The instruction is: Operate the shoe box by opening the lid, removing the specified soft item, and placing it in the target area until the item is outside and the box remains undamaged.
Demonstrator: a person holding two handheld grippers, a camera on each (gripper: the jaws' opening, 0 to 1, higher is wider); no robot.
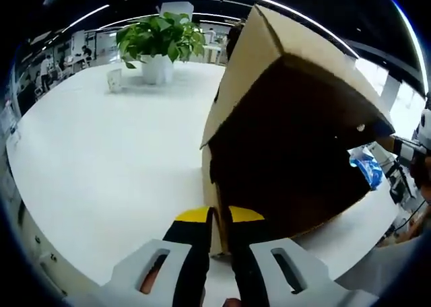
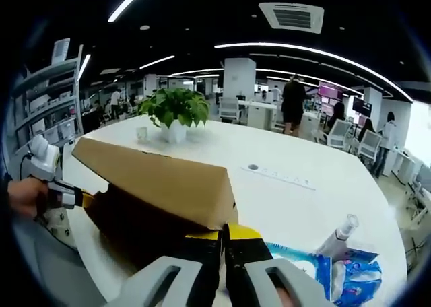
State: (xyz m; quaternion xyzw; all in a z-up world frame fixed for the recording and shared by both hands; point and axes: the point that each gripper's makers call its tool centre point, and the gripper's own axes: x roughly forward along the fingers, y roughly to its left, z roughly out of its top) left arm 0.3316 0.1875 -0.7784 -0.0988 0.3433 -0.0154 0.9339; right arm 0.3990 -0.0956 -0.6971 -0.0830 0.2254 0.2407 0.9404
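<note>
The brown cardboard shoe box (image 1: 289, 159) stands on the white table (image 1: 114, 152) with its lid (image 1: 283, 58) raised, the dark inside showing. My left gripper (image 1: 219, 219) is shut on the lid's side flap at its lower corner. Seen from the other side, the lid (image 2: 161, 179) slopes up over the dark box, and my right gripper (image 2: 223, 238) is shut on its near corner. The left gripper (image 2: 50, 179) also comes in from the left there, in a hand. A blue and white soft pack (image 2: 337, 273) lies on the table right of the box, and peeks past it as the blue pack (image 1: 367, 167).
A potted green plant (image 1: 161, 41) and a small white cup (image 1: 114, 79) stand at the table's far side. A white bottle (image 2: 340, 236) lies by the soft pack. People, chairs and desks fill the office behind; shelves (image 2: 47, 98) stand at the left.
</note>
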